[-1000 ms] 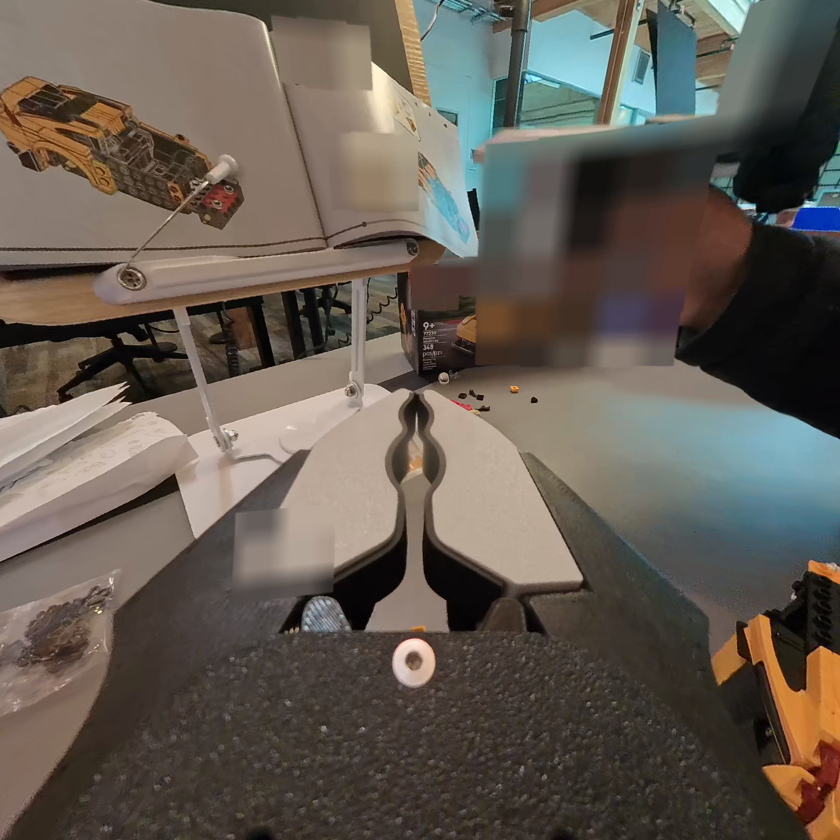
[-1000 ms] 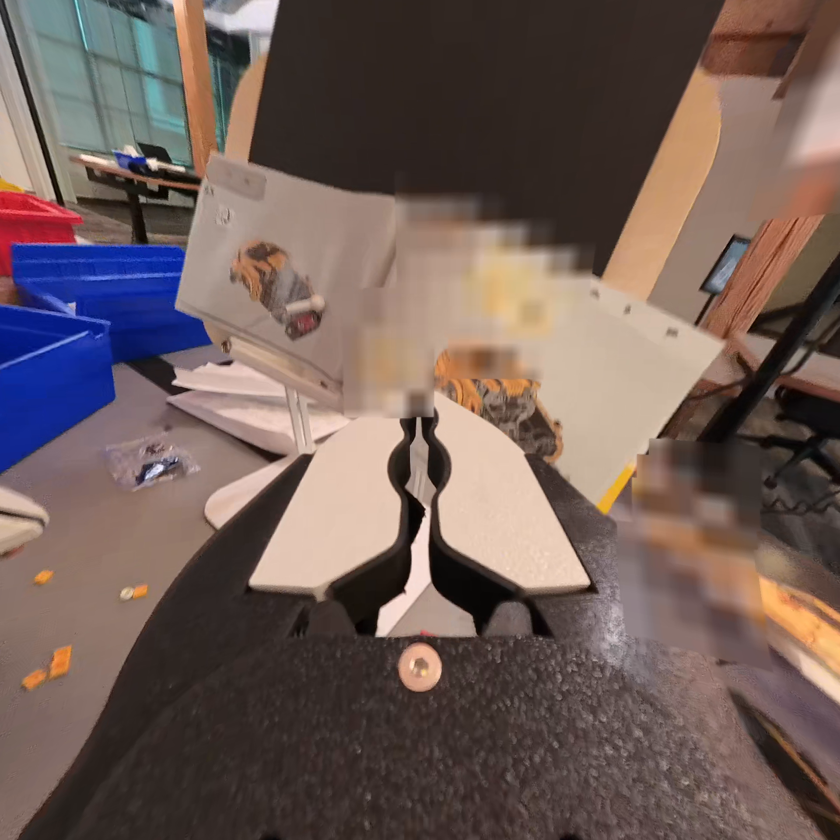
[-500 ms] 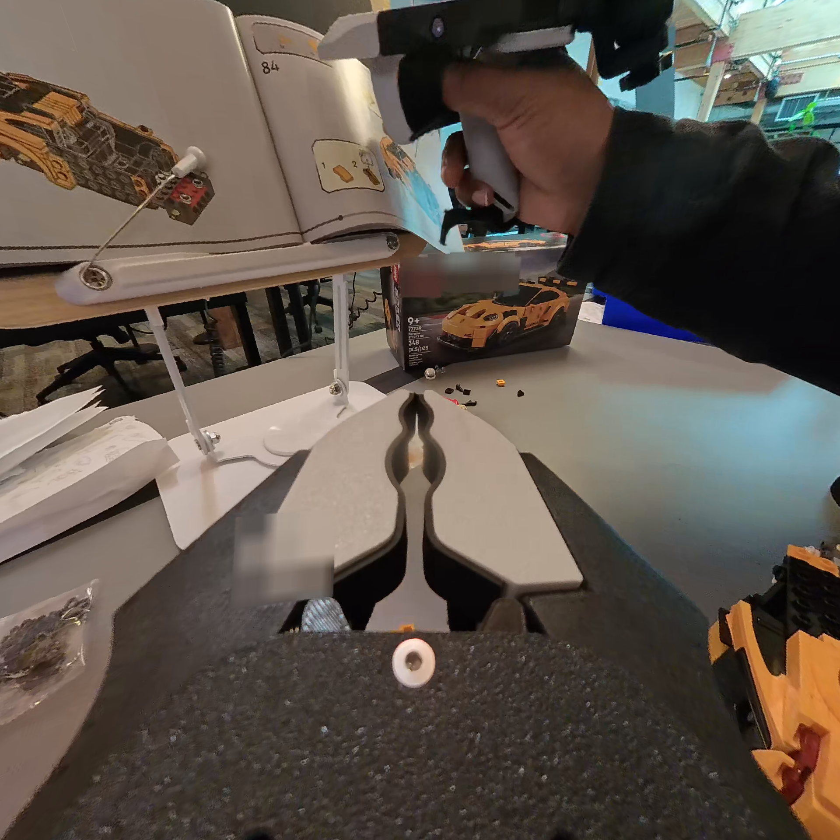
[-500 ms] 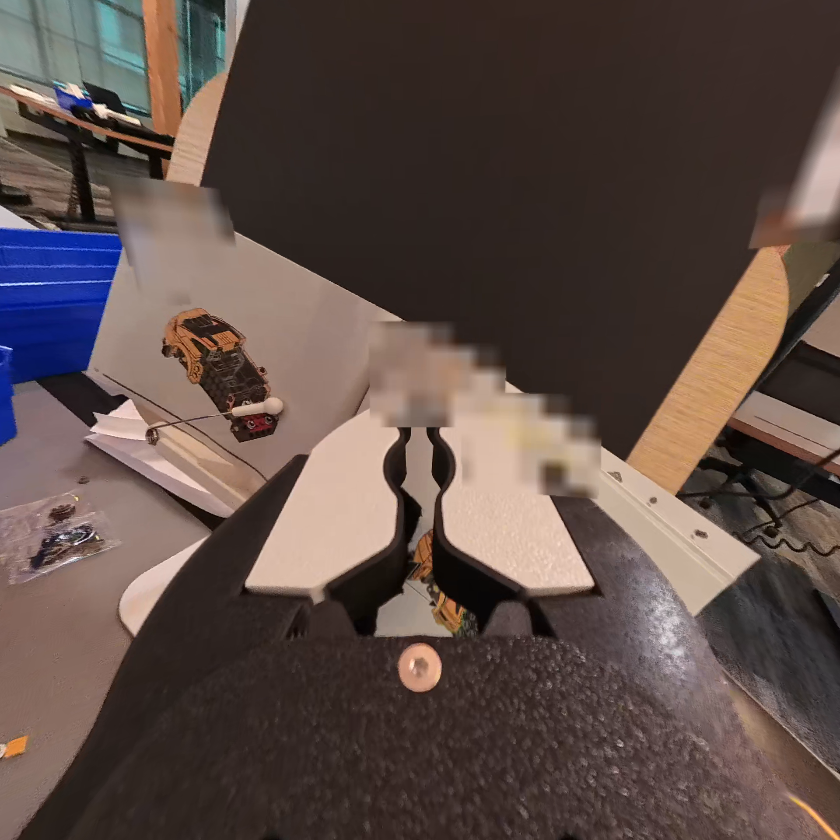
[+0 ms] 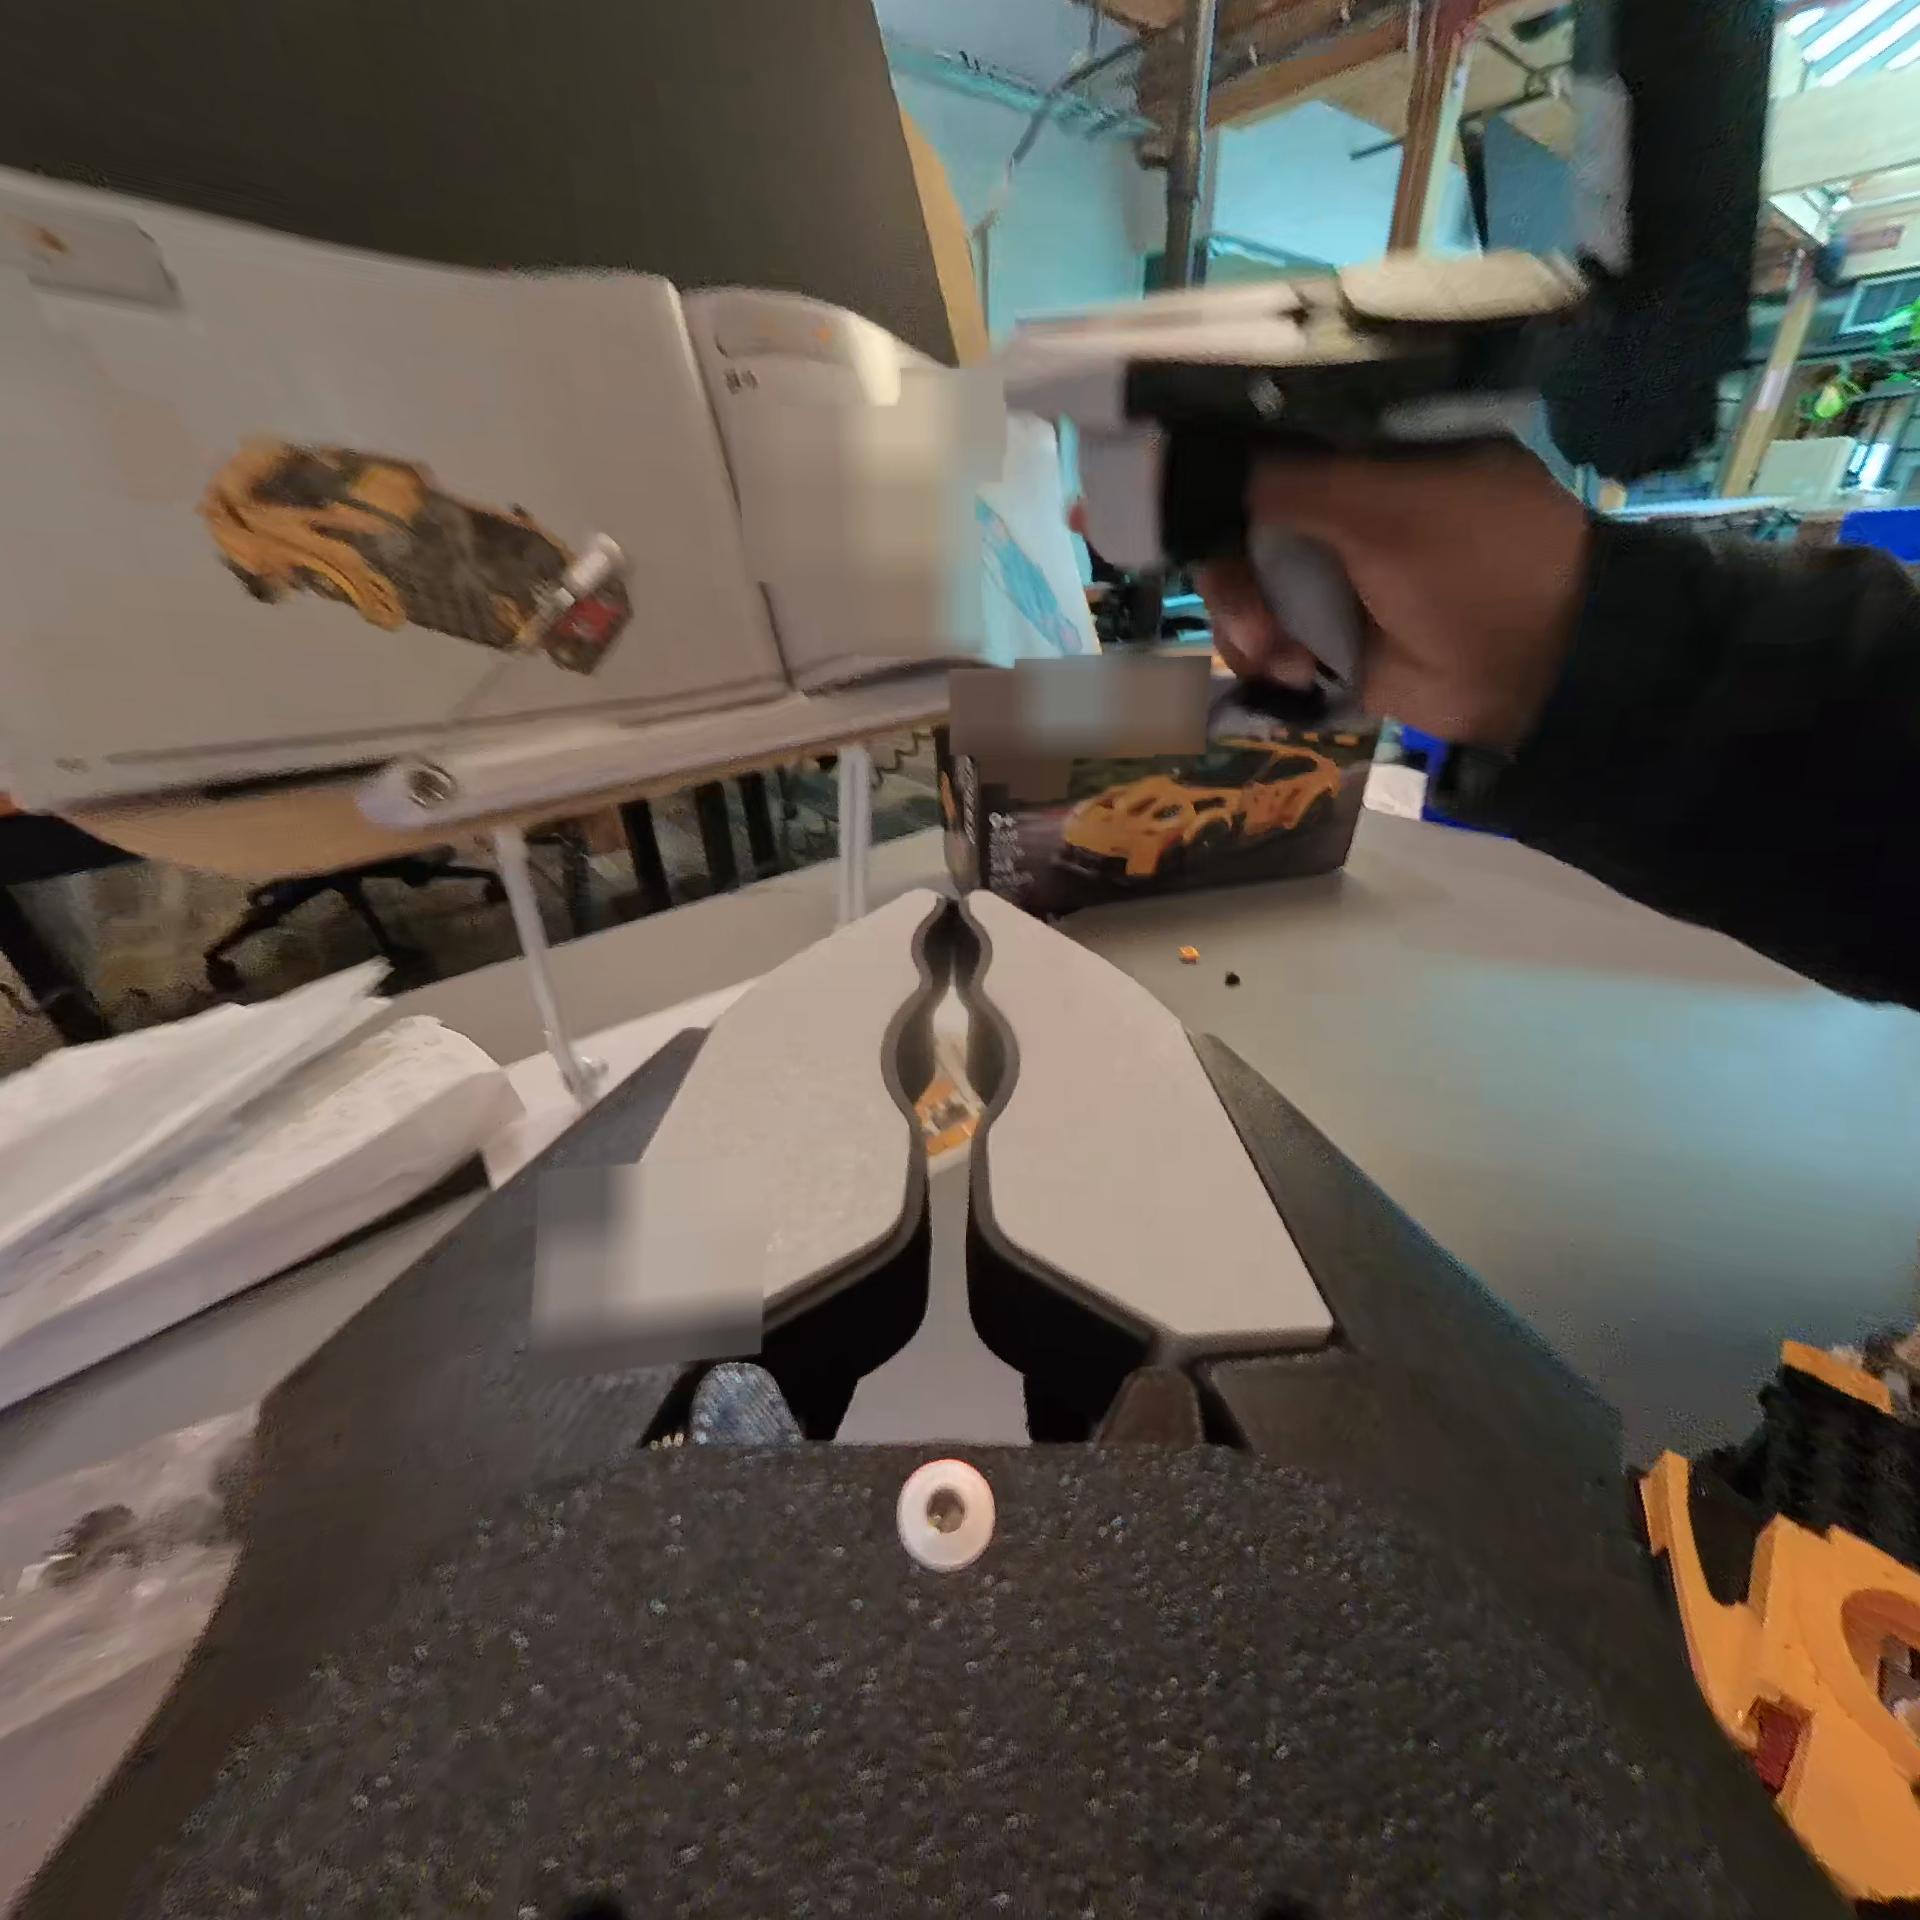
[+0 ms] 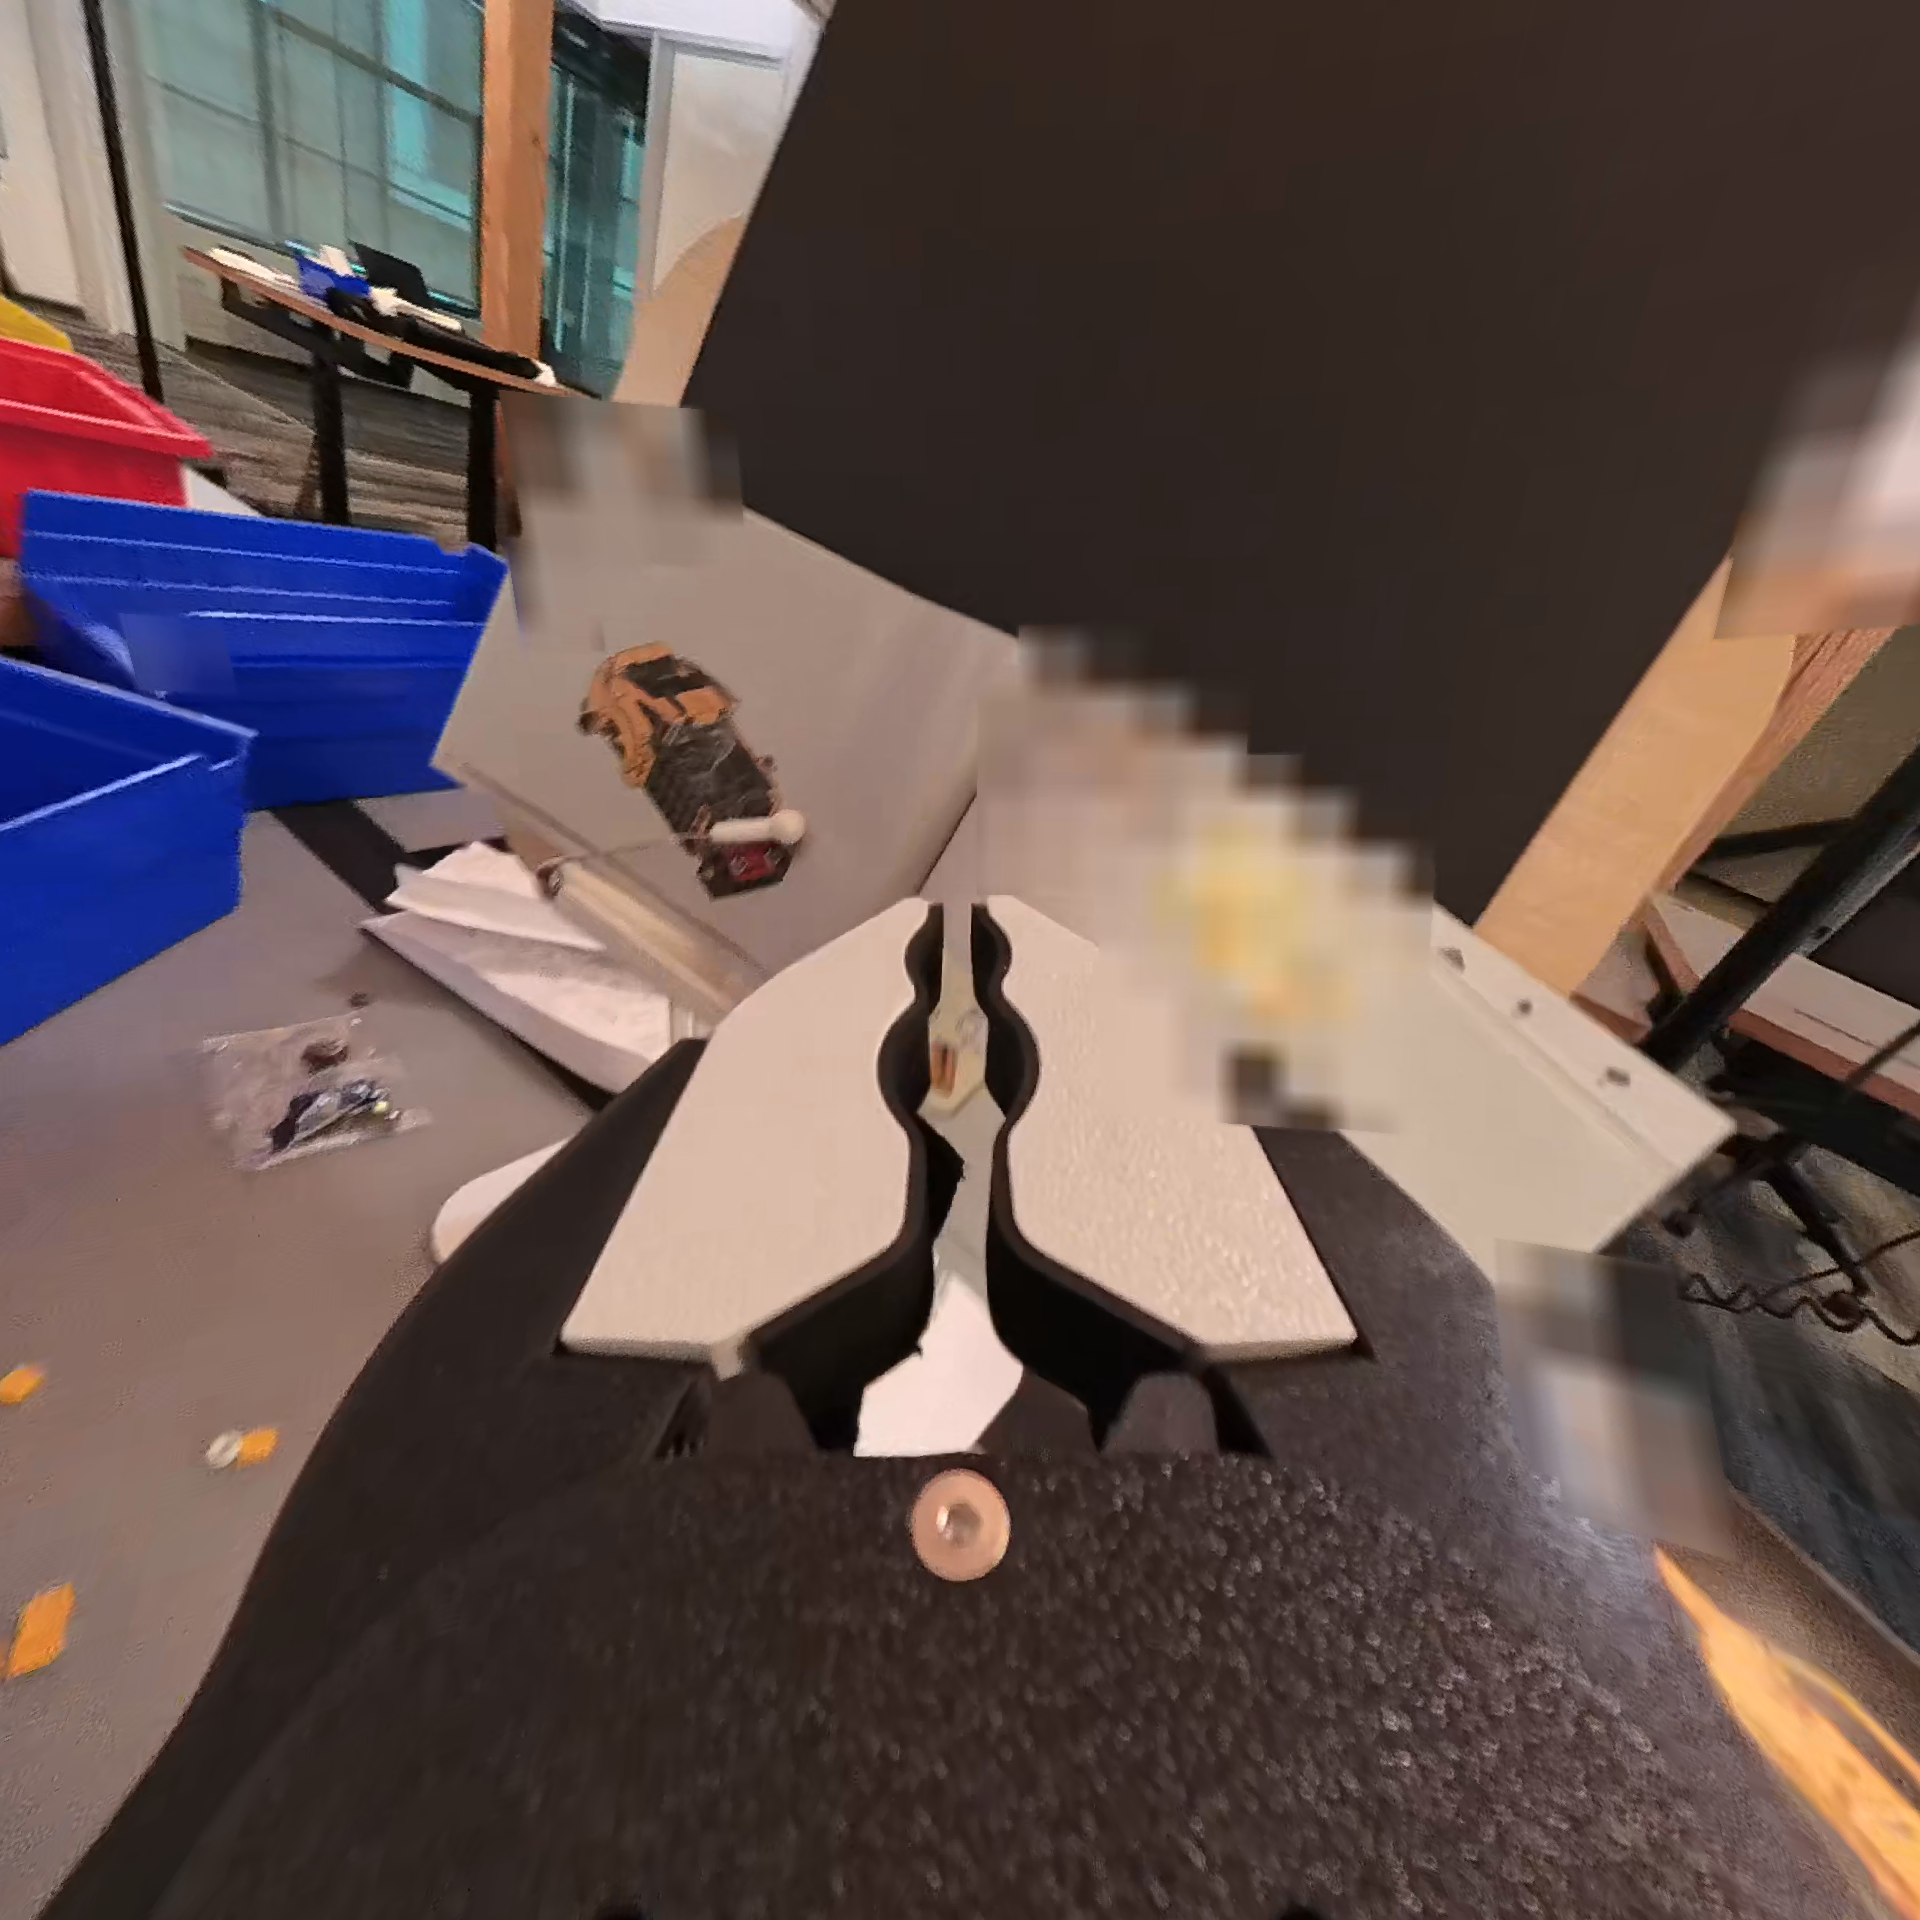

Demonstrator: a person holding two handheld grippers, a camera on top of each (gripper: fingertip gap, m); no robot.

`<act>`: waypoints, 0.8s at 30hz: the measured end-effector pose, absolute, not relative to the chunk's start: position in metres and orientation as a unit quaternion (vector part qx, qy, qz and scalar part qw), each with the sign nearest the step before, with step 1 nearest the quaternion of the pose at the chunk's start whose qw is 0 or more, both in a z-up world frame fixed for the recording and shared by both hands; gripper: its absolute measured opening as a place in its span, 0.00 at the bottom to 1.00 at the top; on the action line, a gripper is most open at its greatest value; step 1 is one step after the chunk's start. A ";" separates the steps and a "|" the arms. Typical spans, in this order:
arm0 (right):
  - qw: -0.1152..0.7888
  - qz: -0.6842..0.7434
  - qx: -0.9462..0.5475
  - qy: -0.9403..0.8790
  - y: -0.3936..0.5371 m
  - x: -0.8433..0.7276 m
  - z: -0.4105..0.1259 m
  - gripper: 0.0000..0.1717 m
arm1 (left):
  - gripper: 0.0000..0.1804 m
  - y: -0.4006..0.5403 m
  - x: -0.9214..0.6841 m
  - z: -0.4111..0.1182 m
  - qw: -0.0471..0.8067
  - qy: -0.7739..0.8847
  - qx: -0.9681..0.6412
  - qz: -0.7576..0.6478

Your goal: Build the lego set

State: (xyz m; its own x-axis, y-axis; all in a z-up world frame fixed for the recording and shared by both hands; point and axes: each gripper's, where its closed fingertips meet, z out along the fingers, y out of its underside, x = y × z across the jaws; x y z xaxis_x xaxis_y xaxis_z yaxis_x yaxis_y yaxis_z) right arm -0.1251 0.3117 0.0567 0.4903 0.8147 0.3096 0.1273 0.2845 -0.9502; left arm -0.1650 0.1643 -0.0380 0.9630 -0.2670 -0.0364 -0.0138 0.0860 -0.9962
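Left gripper (image 5: pixel 951 916): fingertips together, low in front of the open grey instruction booklet on its white wire stand (image 5: pixel 468 436). A small orange piece (image 5: pixel 945 1117) shows in the hollow between the fingers; I cannot tell if it is gripped.

Right gripper (image 6: pixel 956 920): fingertips narrowly apart, up at the booklet's right-hand page. Contact with the page is unclear.

A half-built orange-and-black brick car (image 5: pixel 1787 1621) sits well right of the booklet.

Each camera is riding low behind its own gripper, looking forward along the fingers just above a grey table (image 5: pixel 1507 1091). The left wrist view is facing an open instruction booklet (image 5: pixel 416 499) on a white stand, with a boxed car set (image 5: pixel 1174 821) beyond. The right wrist view is looking at the same booklet (image 6: pixel 727 748) from closer, angled from its other side.
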 end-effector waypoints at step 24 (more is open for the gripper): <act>0.150 0.273 -0.611 -0.728 0.194 -0.040 -0.201 0.06 | 0.01 0.144 -0.188 -0.051 0.685 0.097 -0.714 -0.112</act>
State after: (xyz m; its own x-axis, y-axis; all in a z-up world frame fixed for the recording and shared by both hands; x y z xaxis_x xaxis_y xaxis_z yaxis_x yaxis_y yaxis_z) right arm -0.0403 0.1942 -0.2008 -0.2086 0.9711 -0.1158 0.8079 0.1044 -0.5799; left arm -0.1878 0.1442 -0.0506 0.9560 -0.2921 0.0263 0.0141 -0.0439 -0.9989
